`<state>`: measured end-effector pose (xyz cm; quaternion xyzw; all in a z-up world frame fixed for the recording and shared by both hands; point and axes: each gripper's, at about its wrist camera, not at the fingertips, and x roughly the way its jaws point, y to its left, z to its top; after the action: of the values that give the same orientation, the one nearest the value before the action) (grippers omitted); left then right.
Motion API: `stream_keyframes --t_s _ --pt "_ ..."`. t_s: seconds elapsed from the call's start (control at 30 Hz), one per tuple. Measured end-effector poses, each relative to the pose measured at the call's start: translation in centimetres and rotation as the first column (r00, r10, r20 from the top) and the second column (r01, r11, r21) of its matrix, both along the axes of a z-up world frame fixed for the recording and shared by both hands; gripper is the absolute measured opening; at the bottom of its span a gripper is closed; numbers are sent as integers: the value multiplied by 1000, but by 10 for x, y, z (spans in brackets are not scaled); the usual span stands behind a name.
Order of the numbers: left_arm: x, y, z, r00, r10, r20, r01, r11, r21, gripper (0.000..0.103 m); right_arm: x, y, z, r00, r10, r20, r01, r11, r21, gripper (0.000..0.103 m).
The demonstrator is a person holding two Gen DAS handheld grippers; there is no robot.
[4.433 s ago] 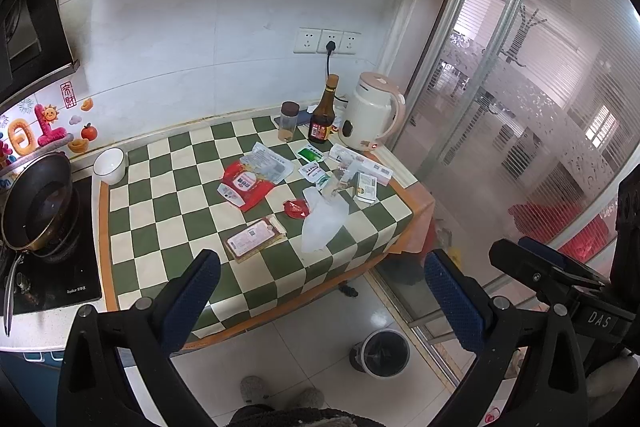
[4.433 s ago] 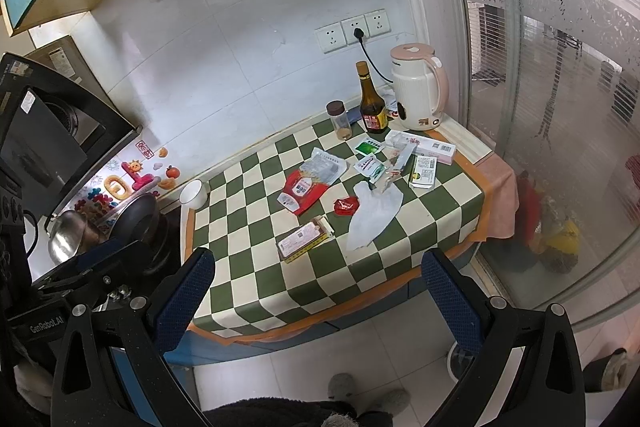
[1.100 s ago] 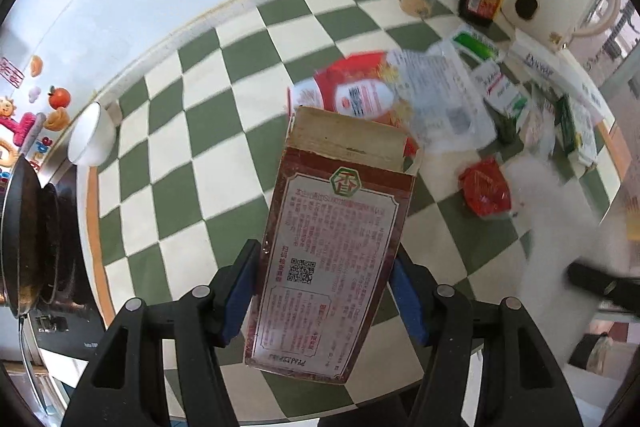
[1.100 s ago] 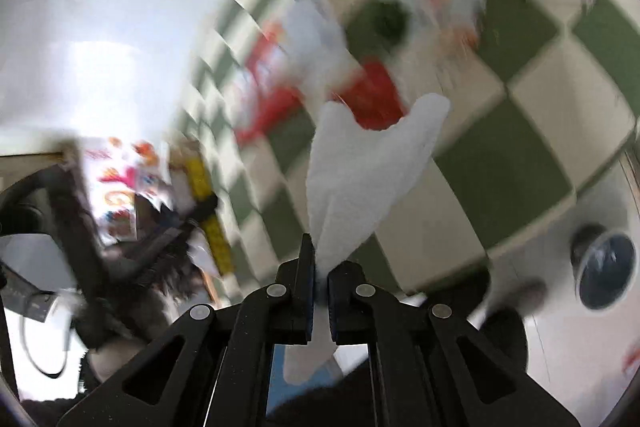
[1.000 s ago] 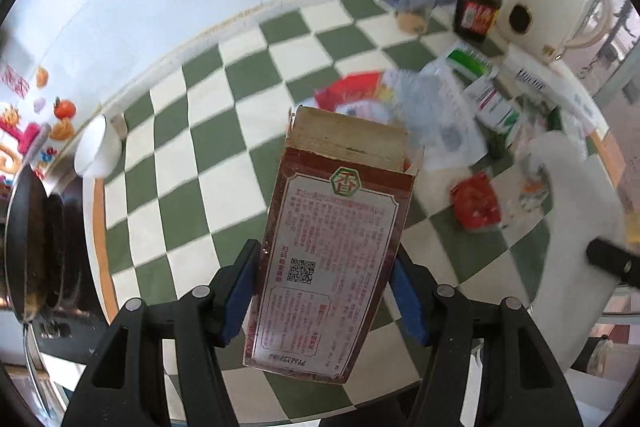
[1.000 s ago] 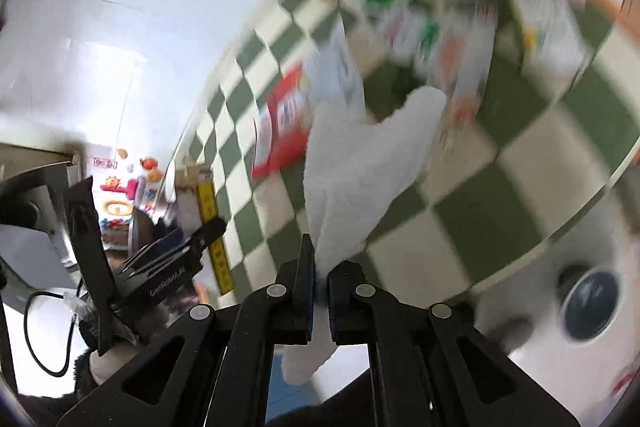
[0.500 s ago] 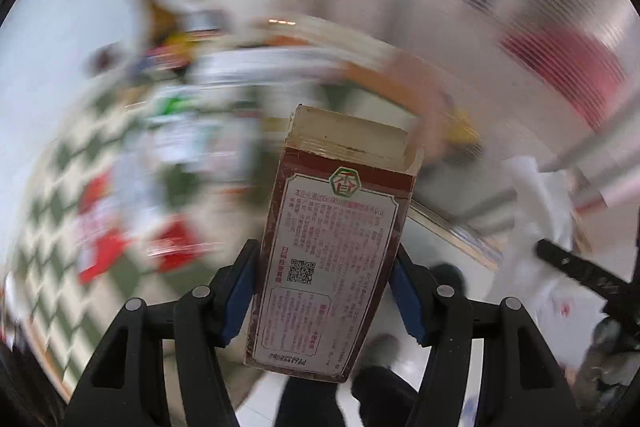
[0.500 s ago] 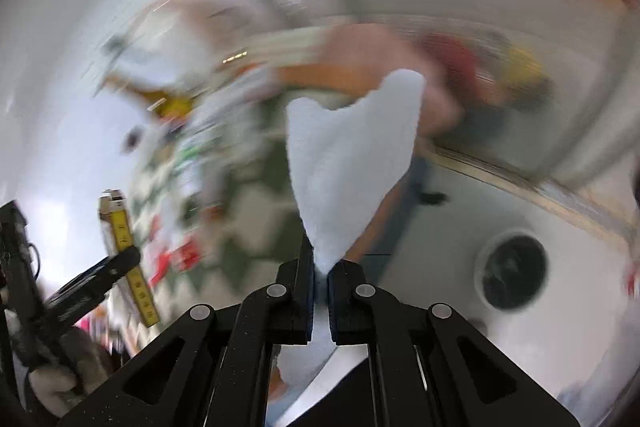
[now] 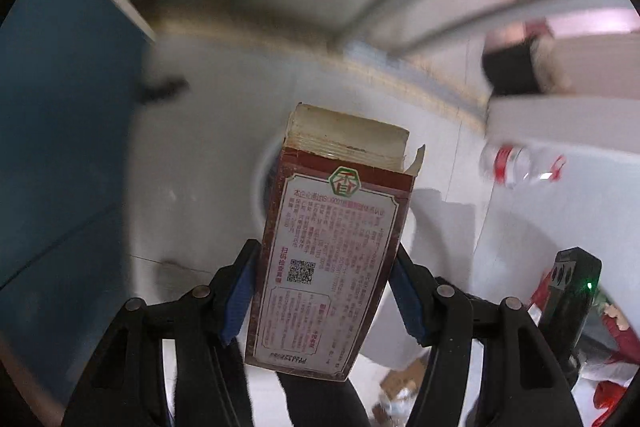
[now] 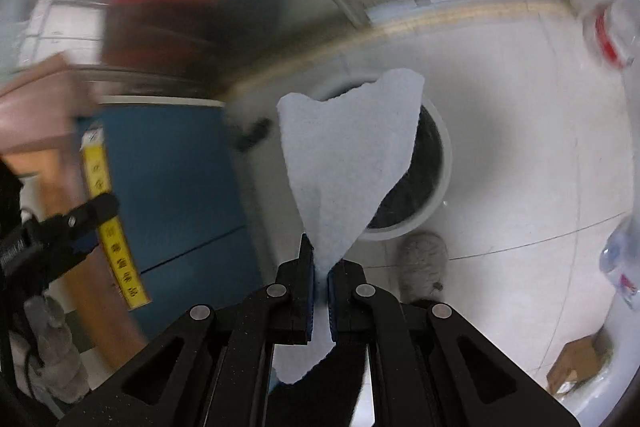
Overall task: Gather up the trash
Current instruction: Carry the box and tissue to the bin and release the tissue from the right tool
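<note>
My left gripper (image 9: 324, 291) clamps the dark red printed carton (image 9: 328, 251); my right gripper (image 10: 321, 277) pinches the limp white tissue (image 10: 352, 159), both above the round white-rimmed bin (image 10: 434, 195). Released off-centre, the tissue may drift onto the floor.

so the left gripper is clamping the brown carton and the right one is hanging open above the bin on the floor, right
Not quite. The right gripper is not open: in the right wrist view its jaws are shut on a white tissue, held above the bin on the floor. The rest holds: the left gripper is clamping the brown carton.
</note>
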<state>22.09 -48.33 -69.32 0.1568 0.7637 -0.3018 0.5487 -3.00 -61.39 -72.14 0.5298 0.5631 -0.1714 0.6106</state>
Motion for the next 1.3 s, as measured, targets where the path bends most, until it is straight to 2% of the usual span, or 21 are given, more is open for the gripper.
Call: stream_keyframes --t_s 0.07,0.13,0.17,0.2,0.23,0.27,0.3,0.33,0.37,0.4,0.43,0.53,0.57,0.6,0.67,0.7,0.77,0.87,0.97,1.13,1.3 --pt "-9 -19 -66 997 -28 -76 31 999 36 60 -2 -2 -56 1000 -6 -8 6 1000 22 6" --pt "-16 -32 -107 992 -49 -118 57 996 66 61 5 1 -93 1000 -4 -12 4 999 34 6" --pt "-21 -39 -125 991 -72 -112 81 994 79 62 9 2 -117 1000 3 -13 -2 999 38 6" --pt "-23 -45 -138 991 -93 -96 102 991 92 69 10 3 -130 1000 11 -21 -10 999 38 6" --pt "-28 -47 -146 991 -107 -83 115 988 101 84 11 4 -145 999 18 -28 -17 999 41 6" --pt "-31 -47 -151 991 -113 -72 120 988 100 89 21 13 -151 999 21 -33 -20 999 41 8" --pt "-36 -48 -152 991 -119 -62 125 987 103 95 24 11 -161 998 33 -45 -32 999 33 16" --pt "-36 -45 -153 991 -126 -48 131 985 112 95 26 17 -165 998 44 -55 -43 999 22 23" --pt "-39 -40 -152 991 -131 -33 134 984 118 95 27 17 -168 997 50 -58 -49 999 17 45" --pt "-39 -37 -151 991 -129 -25 132 984 124 96 27 16 -169 997 51 -58 -50 999 13 60" --pt "-39 -35 -147 991 -131 -5 131 982 137 96 28 16 -168 997 55 -55 -54 998 7 63" --pt "-43 -31 -128 983 -159 91 142 976 166 96 27 14 -158 994 75 -85 -79 996 -46 73" --pt "-43 -29 -120 973 -178 148 151 972 180 96 26 13 -152 992 79 -102 -86 994 -72 84" --pt "-43 -22 -110 956 -198 217 158 969 189 96 26 10 -151 988 87 -129 -101 989 -104 96" --pt "-45 -16 -91 916 -235 325 170 961 217 96 26 7 -143 980 98 -175 -128 977 -168 103" --pt "-47 -13 -83 902 -246 356 170 958 230 96 23 6 -133 974 104 -202 -147 967 -210 103" --pt "-49 -4 -64 888 -245 390 158 957 242 96 22 5 -118 967 110 -229 -169 951 -258 103" --pt "-54 2 -32 885 -222 409 133 963 234 96 17 4 -86 966 103 -237 -174 938 -300 103" --pt "-62 8 15 872 -212 441 125 968 219 96 12 6 -48 967 101 -233 -175 930 -323 103" --pt "-83 13 103 849 -216 483 142 972 185 96 6 19 35 970 98 -222 -173 921 -350 103" --pt "-104 21 194 831 -216 512 161 975 152 96 -11 34 136 976 98 -193 -166 911 -377 103"
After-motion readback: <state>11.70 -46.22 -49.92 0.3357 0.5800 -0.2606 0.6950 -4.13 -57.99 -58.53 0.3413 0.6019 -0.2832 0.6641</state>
